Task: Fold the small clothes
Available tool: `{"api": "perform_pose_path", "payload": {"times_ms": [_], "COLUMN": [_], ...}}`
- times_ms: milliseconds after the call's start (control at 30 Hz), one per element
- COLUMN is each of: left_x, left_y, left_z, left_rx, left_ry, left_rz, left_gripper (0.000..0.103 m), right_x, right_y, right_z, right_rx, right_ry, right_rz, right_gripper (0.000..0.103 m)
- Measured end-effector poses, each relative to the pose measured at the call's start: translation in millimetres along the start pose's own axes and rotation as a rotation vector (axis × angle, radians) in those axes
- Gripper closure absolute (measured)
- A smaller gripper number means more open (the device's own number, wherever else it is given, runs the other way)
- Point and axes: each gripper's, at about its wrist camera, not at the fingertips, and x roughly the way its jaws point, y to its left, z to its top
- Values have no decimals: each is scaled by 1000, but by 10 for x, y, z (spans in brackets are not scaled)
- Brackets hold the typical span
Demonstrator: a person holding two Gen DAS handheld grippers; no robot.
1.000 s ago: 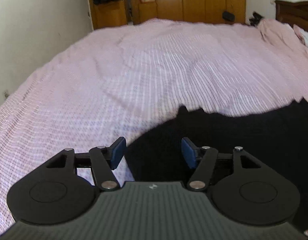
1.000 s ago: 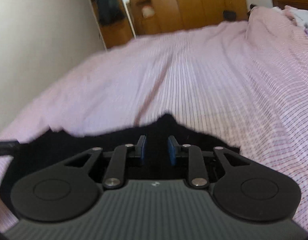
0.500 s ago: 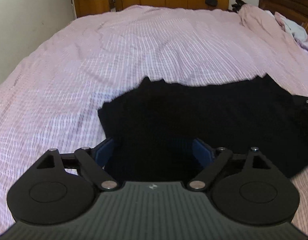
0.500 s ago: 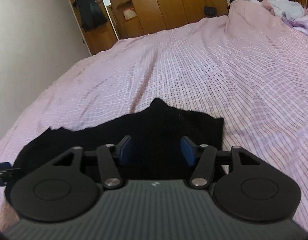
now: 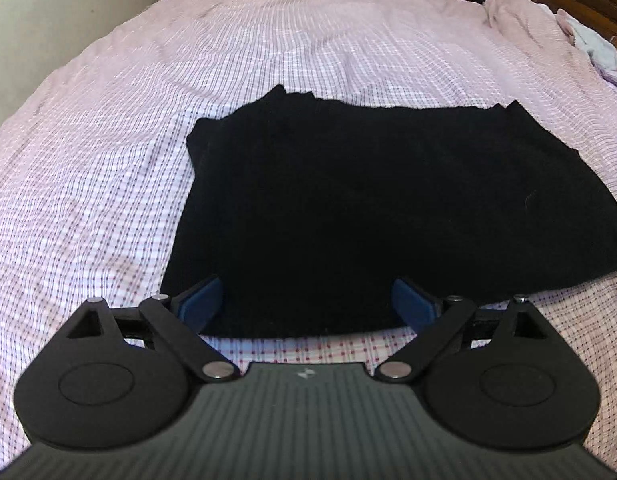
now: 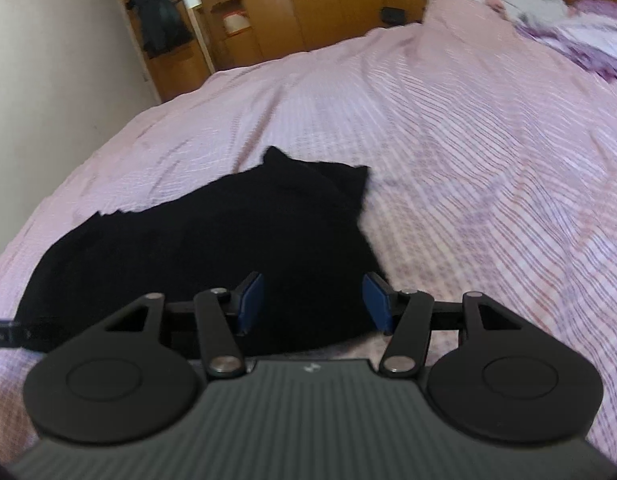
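Black garment (image 5: 368, 208) flat on bed (image 5: 108, 168), left tool (image 5: 306, 306) angled down, opening

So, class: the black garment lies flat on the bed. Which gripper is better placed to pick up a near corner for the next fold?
Left, probably. The left gripper, jaws opening, frames the black garment near its front-left corner. The right gripper sits further in.

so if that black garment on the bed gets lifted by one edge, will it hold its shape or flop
Probably flop: the black garment lies limp and flat on the checked bedsheet, following its wrinkles. Its fuzzy-looking edges suggest a knit that may cling, not slide. It looks thin, so likely light.
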Motion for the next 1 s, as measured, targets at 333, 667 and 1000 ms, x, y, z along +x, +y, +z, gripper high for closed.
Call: {"api": "perform_pose_path", "payload": {"times_ms": [333, 667, 1000], "left_x": [-15, 20, 41], "left_y": [-72, -96, -107], "left_z": [-35, -81, -85], "left_rx": [-5, -17, -26], "left_ry": [19, 40, 57], "left_rz": [52, 64, 56], "left_gripper": [7, 7, 7], "right_x": [35, 204, 350], "right_y": [-341, -374, -194], "right_z": [-51, -81, -99], "right_rx": [137, 210, 173], "right_ry": [-40, 0, 29], "right_rz": [-16, 129, 125], "right_gripper": [29, 29, 28]}}
